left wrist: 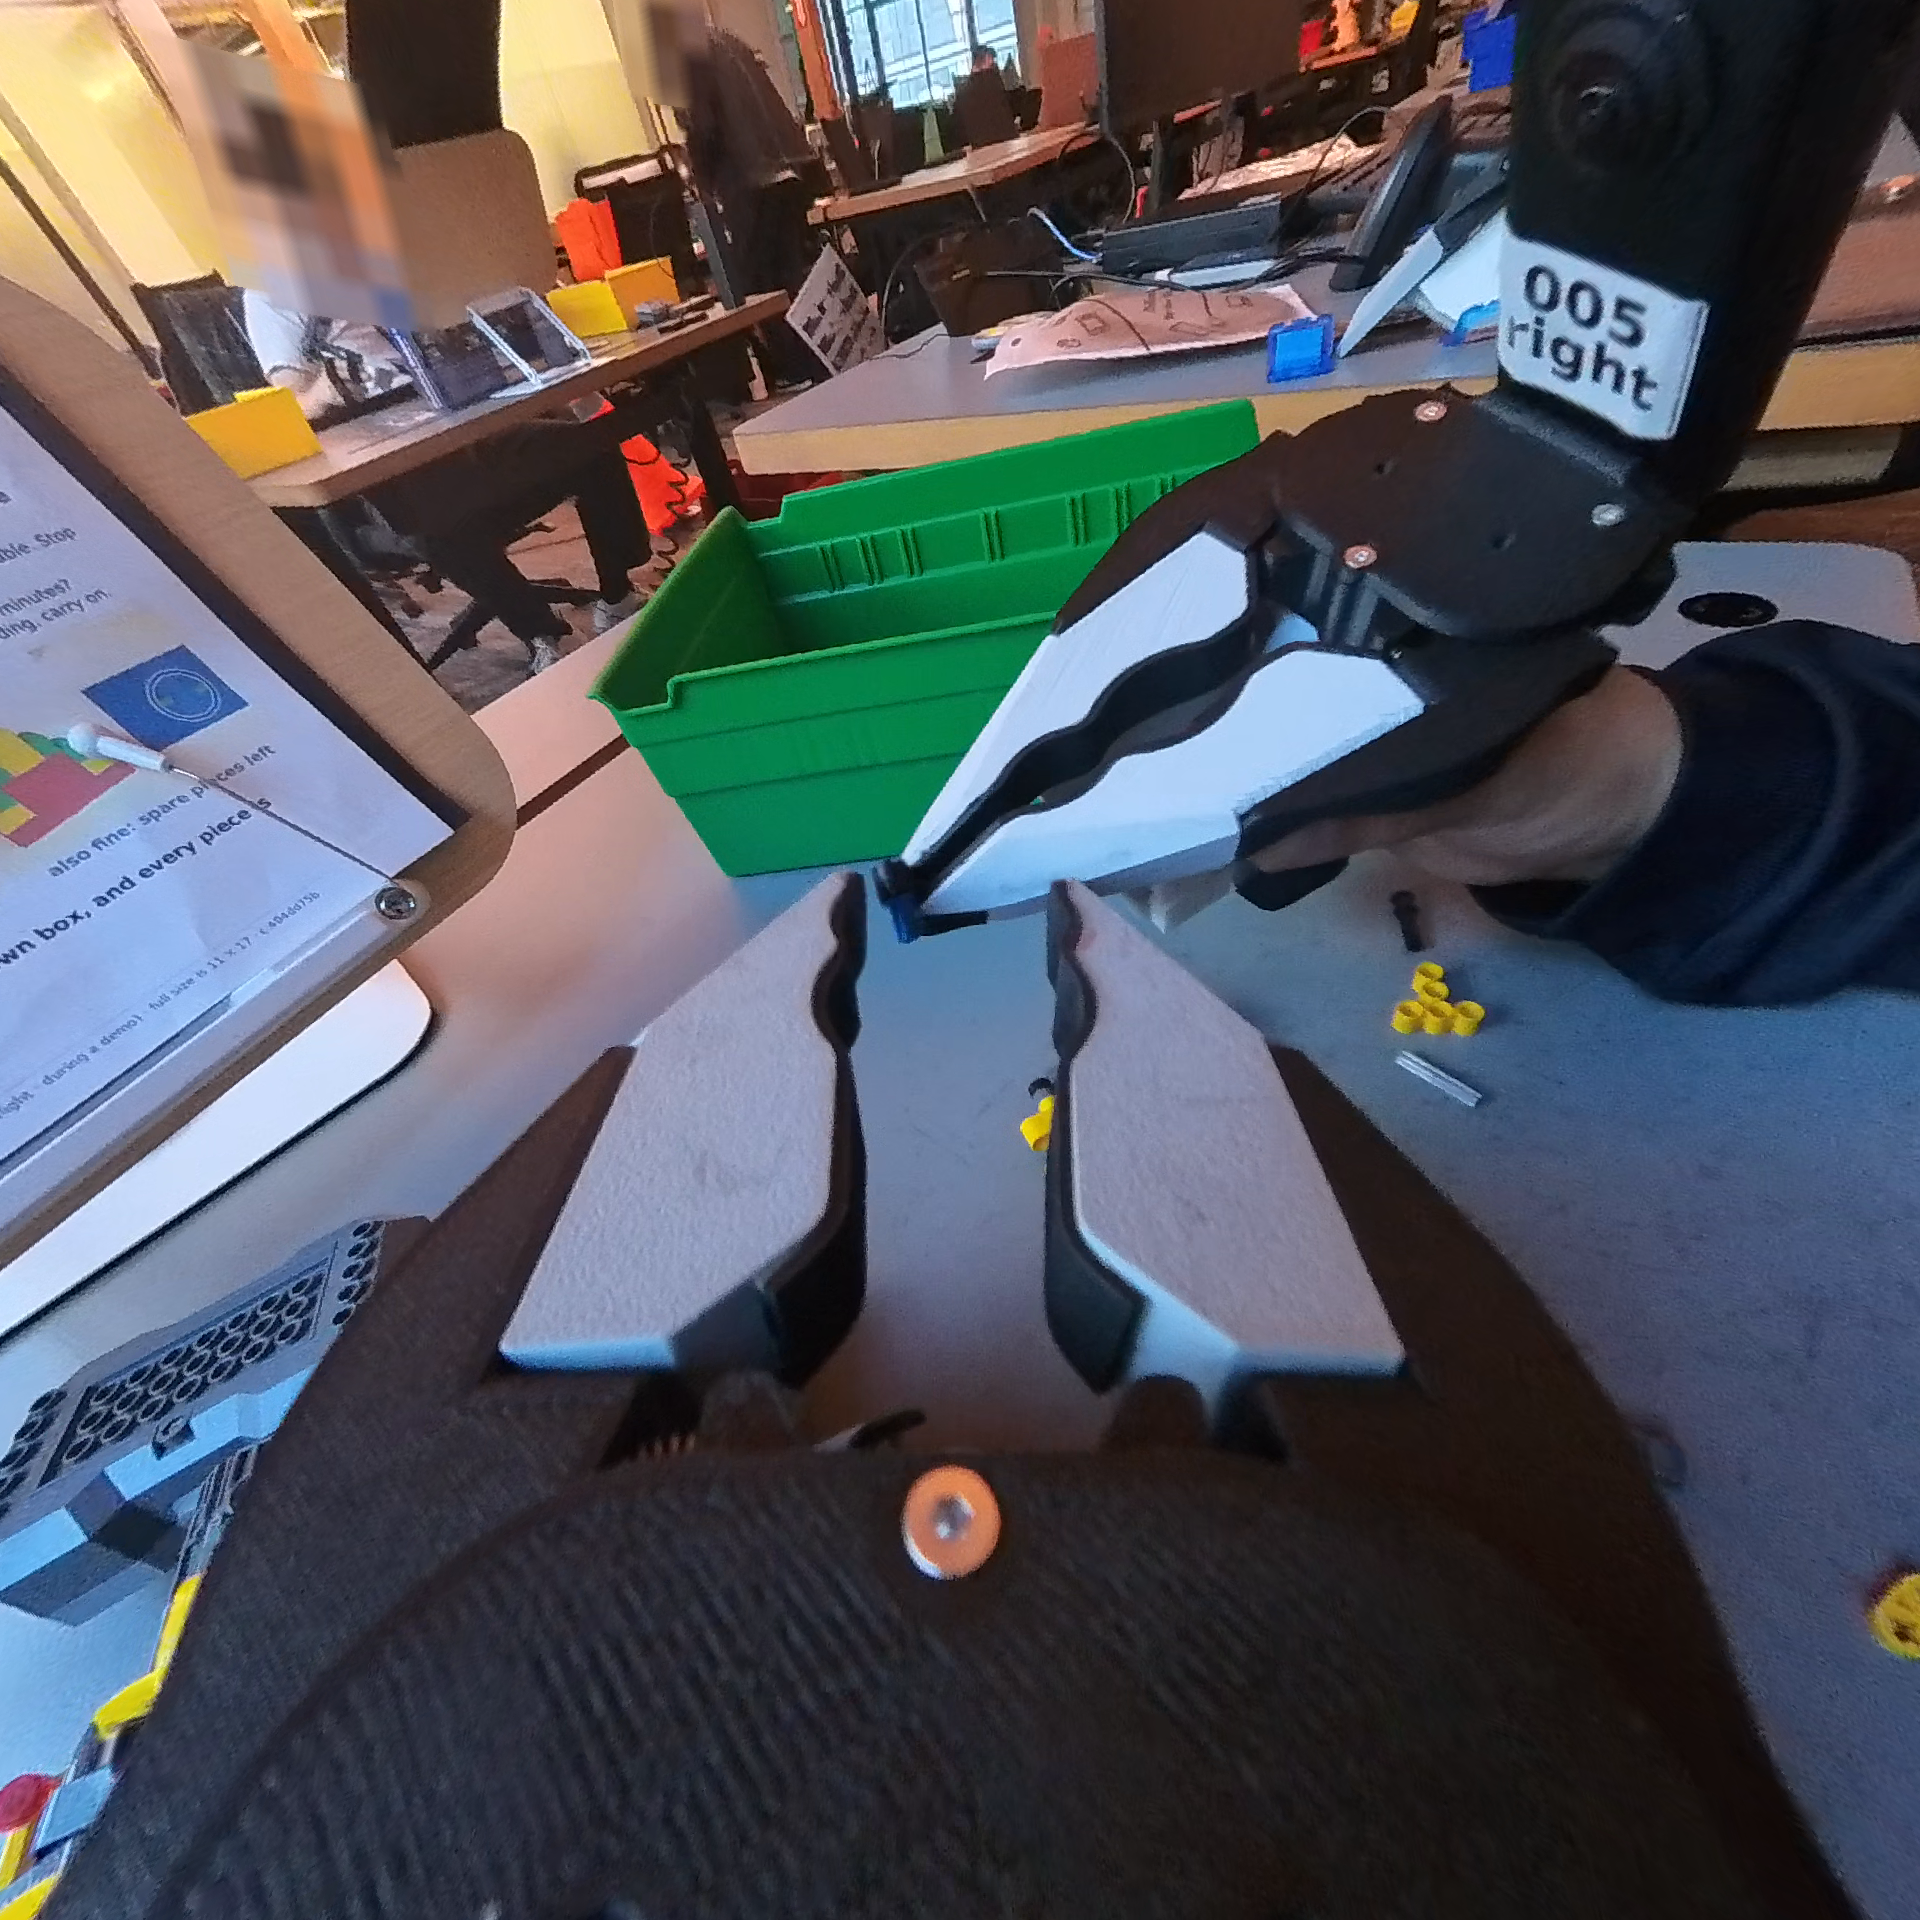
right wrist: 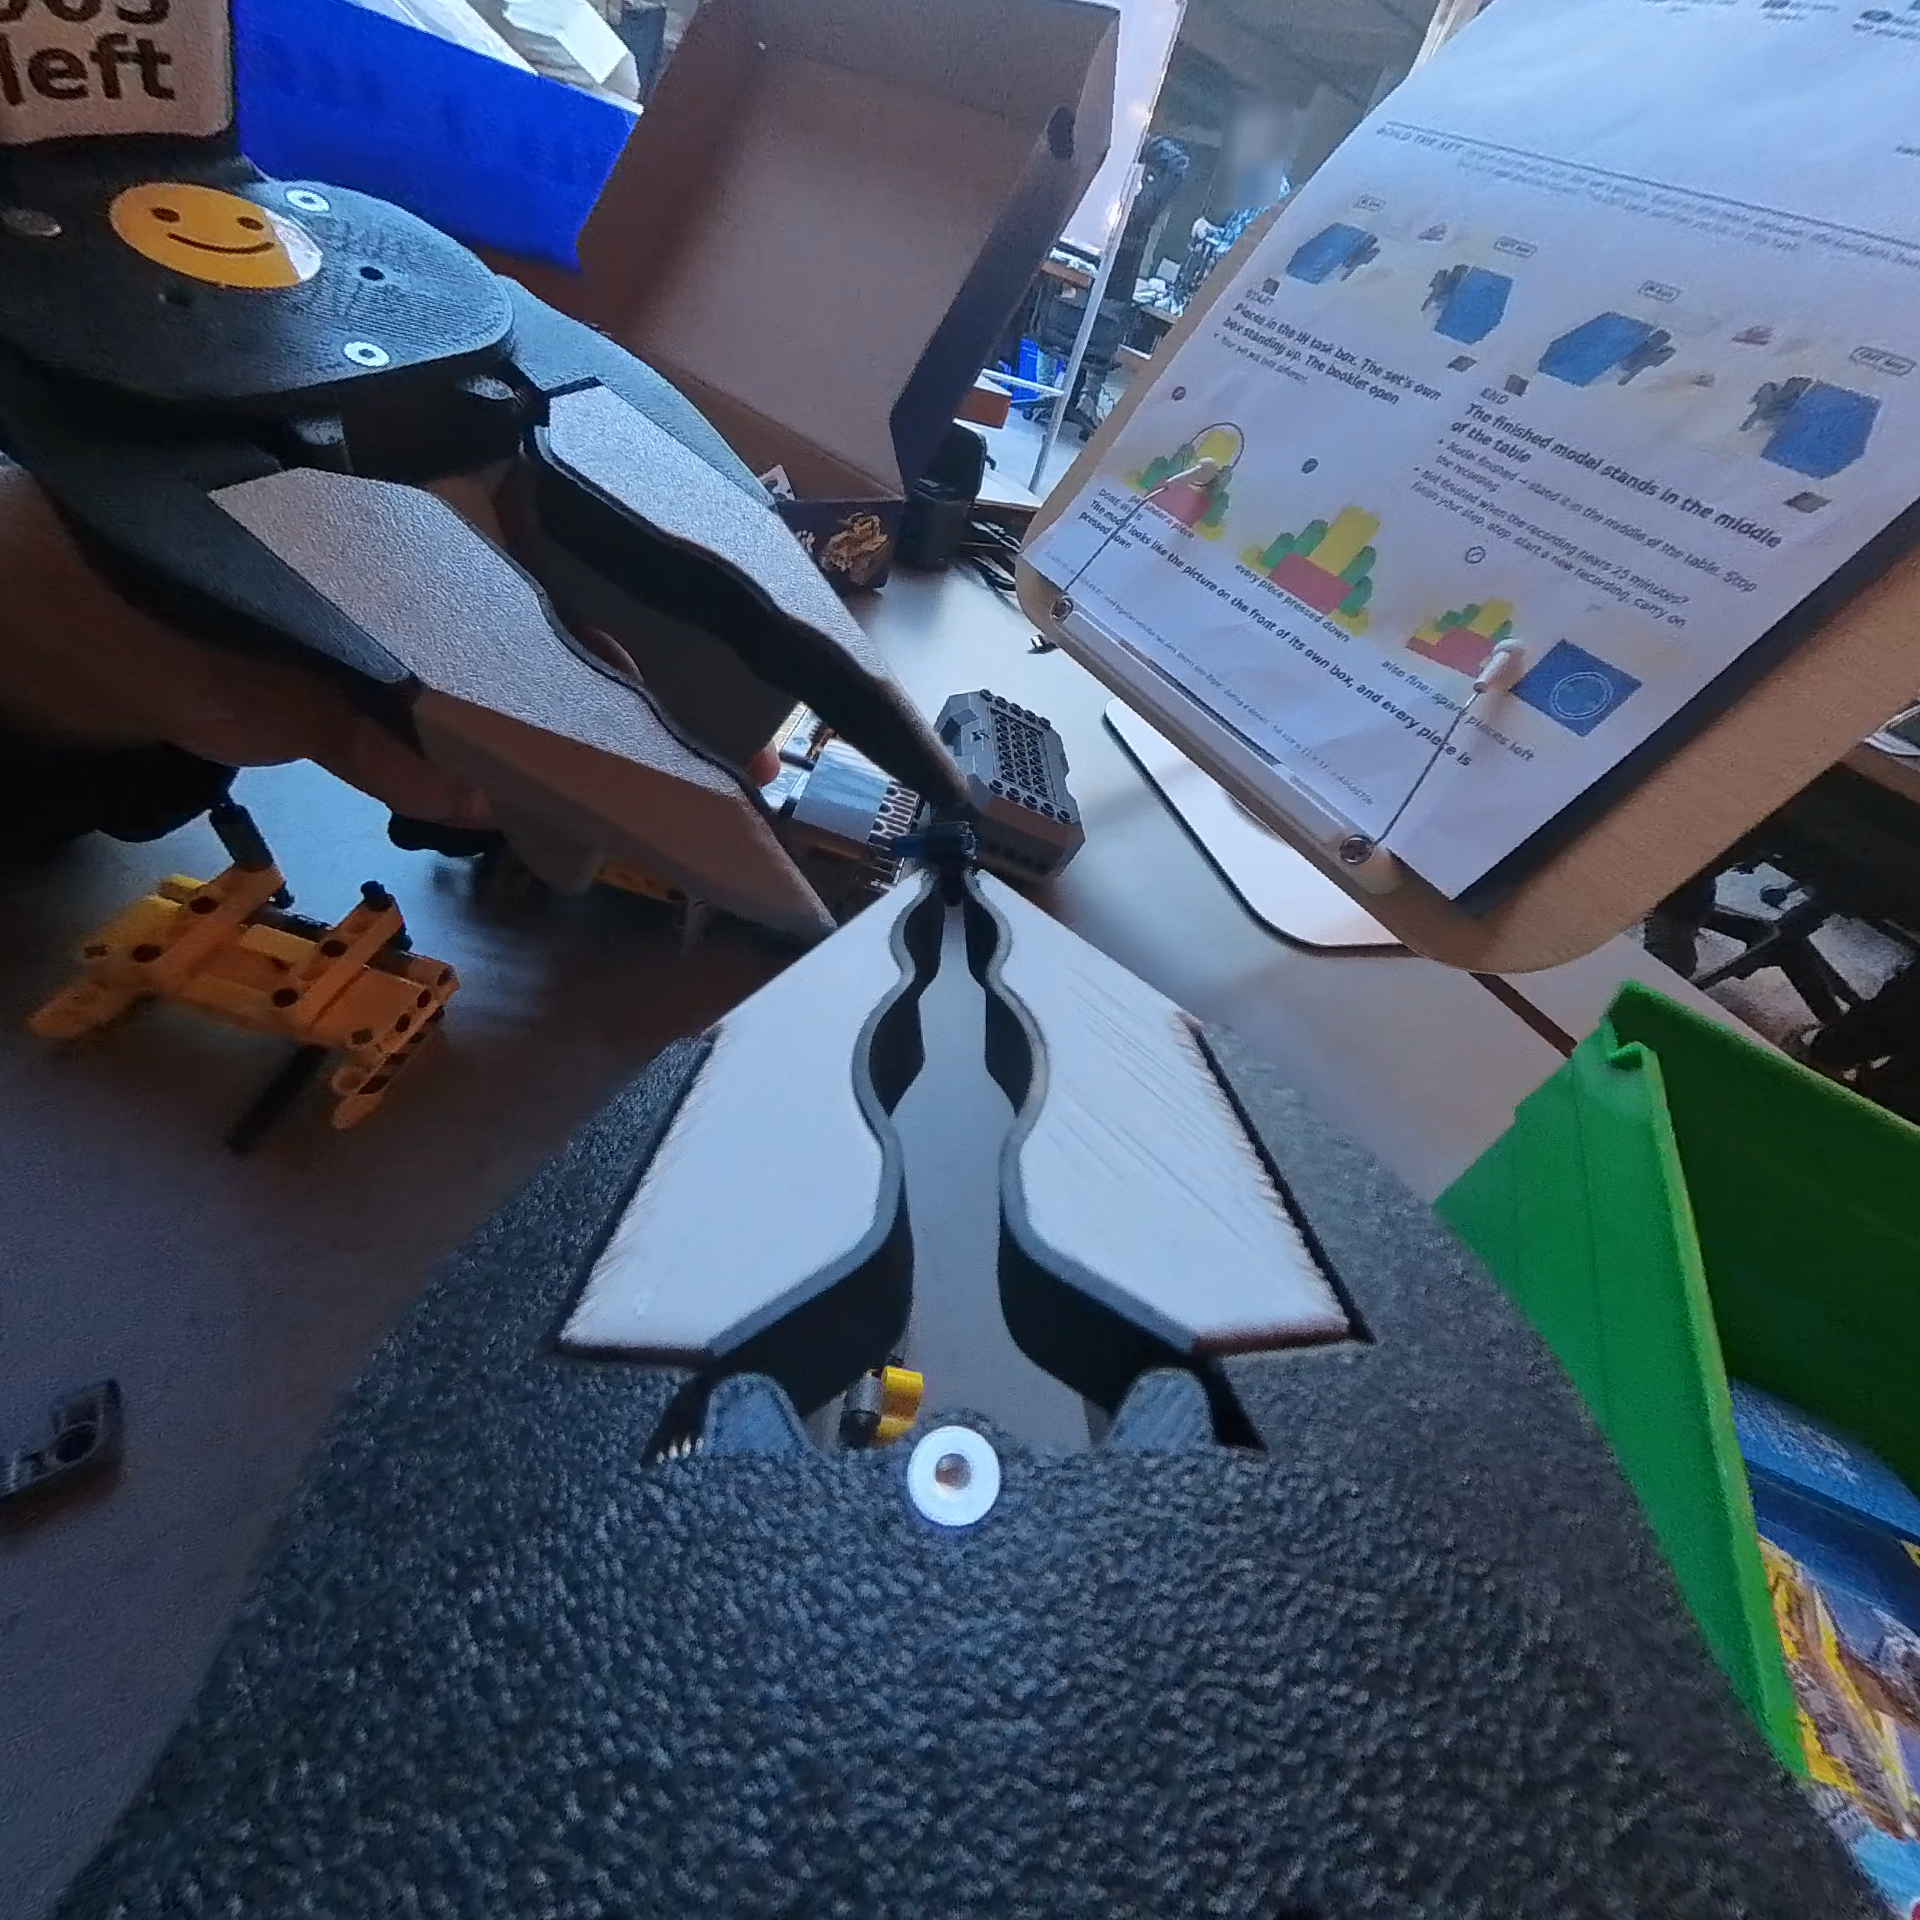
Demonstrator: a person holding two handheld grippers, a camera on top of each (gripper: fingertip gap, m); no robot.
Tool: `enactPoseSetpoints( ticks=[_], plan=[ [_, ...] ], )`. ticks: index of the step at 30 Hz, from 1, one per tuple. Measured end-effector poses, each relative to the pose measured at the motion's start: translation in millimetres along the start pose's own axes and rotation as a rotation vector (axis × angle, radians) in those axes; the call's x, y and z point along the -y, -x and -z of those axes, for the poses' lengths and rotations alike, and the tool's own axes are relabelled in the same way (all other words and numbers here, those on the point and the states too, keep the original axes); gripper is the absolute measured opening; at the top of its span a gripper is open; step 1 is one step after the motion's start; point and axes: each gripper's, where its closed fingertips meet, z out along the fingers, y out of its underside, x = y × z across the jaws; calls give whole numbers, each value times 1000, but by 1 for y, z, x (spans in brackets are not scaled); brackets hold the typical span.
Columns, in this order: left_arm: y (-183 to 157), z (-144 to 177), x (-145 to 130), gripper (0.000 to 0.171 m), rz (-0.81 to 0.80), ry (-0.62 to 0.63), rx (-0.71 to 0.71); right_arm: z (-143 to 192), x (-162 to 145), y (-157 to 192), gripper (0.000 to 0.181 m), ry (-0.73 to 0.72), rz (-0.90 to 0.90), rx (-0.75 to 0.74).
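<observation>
My right gripper [right wrist: 951, 883] is shut on a small blue pin [right wrist: 951, 840], held just above the table. In the left wrist view the right gripper [left wrist: 914, 909] comes in from the right with the blue pin [left wrist: 902, 920] at its tips. My left gripper [left wrist: 956, 914] is open and empty, and its fingertips flank the pin. In the right wrist view the left gripper [right wrist: 894, 862] reaches in from the upper left. A grey studded block [right wrist: 1013, 769] of a partly built model lies just behind both tips.
A green bin [left wrist: 831, 675] stands behind the grippers, with printed booklets inside in the right wrist view [right wrist: 1662, 1247]. An instruction board [right wrist: 1507, 468] leans on a stand. A yellow beam assembly [right wrist: 260, 966], yellow connectors [left wrist: 1439, 1008], a grey axle [left wrist: 1439, 1075] and a black pin [left wrist: 1405, 920] lie on the table. My two grippers' fingertips are within a few centimetres of each other. The grey axle [left wrist: 1439, 1075] is about equally far from each gripper, around 15 centimeters.
</observation>
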Motion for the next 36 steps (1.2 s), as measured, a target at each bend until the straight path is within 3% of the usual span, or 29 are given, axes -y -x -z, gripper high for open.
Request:
enactPoseSetpoints(
  ticks=[8,11,25,31,36],
  plan=[
    [-1,-1,-2,23,-8,5,-13,-5,-8,4,0,32,54,-6],
    [-2,0,-1,0,-28,-7,-15,-5,-5,7,0,24,94,-10],
    [2,2,1,1,-12,-20,-5,2,-4,-8,0,60,198,-96],
    [-2,3,4,0,-23,-28,-17,12,-18,-30,0,167,159,-152],
    [-3,5,7,0,-24,-36,-21,39,-43,-31,1,319,13,-211]
  ],
)
